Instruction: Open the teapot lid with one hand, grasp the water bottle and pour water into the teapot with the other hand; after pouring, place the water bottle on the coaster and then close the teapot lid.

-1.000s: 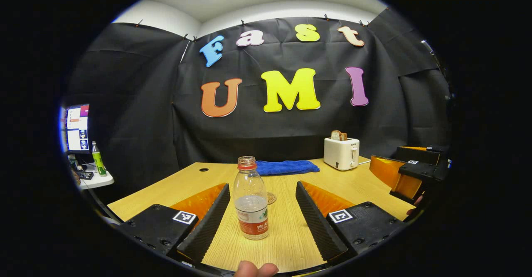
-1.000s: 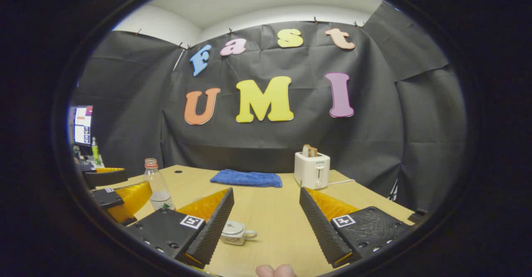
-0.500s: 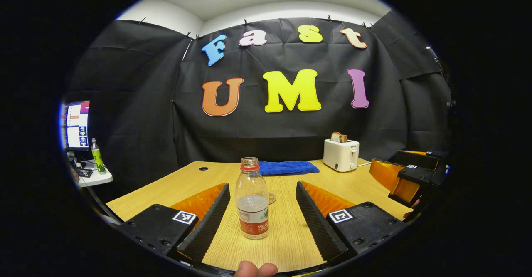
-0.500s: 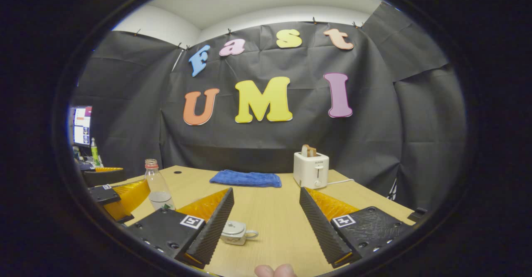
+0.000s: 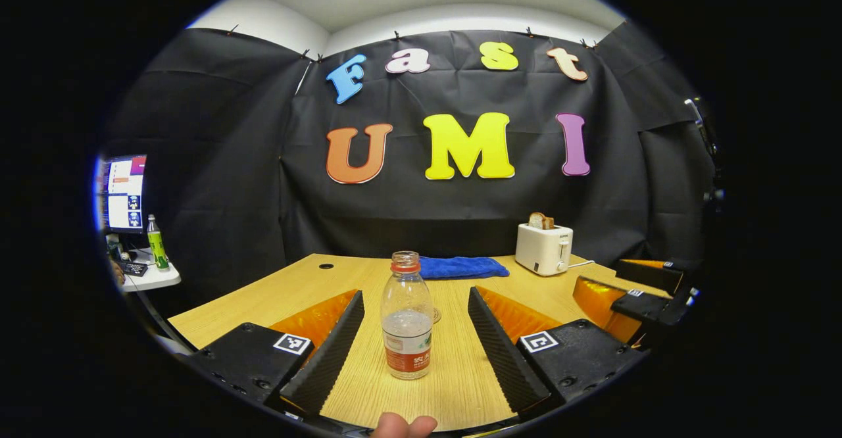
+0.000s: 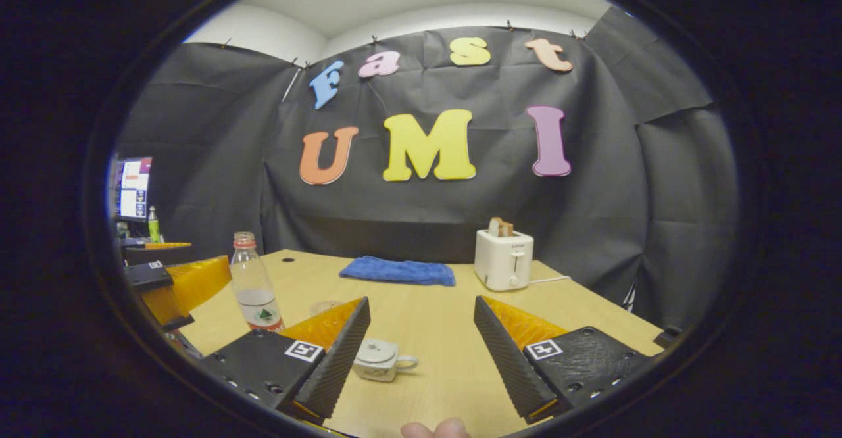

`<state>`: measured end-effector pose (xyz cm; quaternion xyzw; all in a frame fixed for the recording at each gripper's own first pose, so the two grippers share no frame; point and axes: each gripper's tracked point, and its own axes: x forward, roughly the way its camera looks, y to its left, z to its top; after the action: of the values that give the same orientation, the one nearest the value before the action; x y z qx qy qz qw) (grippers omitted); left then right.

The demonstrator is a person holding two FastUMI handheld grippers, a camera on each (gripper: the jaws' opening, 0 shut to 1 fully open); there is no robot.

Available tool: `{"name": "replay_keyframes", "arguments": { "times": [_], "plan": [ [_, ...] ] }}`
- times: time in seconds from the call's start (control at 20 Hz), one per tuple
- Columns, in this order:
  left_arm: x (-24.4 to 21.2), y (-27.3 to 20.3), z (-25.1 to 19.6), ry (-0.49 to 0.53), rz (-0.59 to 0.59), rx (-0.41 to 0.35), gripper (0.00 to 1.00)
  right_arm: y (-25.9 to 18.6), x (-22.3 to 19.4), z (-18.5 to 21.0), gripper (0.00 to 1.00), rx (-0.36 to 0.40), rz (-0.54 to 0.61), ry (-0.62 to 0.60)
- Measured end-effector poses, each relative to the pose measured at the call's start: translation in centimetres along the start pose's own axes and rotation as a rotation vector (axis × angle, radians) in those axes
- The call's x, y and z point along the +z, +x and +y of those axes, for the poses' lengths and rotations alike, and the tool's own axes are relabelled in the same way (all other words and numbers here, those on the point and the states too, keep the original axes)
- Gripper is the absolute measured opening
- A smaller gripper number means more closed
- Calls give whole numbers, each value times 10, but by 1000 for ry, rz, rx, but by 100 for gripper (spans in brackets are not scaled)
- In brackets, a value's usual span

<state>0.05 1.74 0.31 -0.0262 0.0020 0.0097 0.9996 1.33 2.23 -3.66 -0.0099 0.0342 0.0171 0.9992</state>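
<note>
A capless water bottle [image 5: 407, 316] stands upright at lower centre of the left gripper view, long axis vertical, mouth pointing up, between the spread fingers of the left gripper [image 5: 416, 339], which touch nothing. A coaster [image 5: 435, 315] peeks out just behind it on the wooden table [image 5: 289, 293]. In the right gripper view, the right gripper [image 6: 421, 339] is likewise spread wide, and a small white teapot [image 6: 378, 360], lid on, sits at lower centre beside its left finger, handle pointing frame-right. A blue cloth [image 6: 398, 271] and toaster [image 6: 503, 260] lie farther back.
</note>
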Motion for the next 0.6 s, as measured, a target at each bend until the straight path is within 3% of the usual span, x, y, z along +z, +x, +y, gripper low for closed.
{"name": "replay_keyframes", "arguments": {
  "times": [0.3, 0.6],
  "plan": [
    [-2, 1, 11, -17, 14, 17, 99, 32, -31, 22, 93, 8, 53, -29],
    [0, 2, 24, -37, 23, 42, 100, 62, -60, 36, 96, 13, 121, -39]
  ]
}}
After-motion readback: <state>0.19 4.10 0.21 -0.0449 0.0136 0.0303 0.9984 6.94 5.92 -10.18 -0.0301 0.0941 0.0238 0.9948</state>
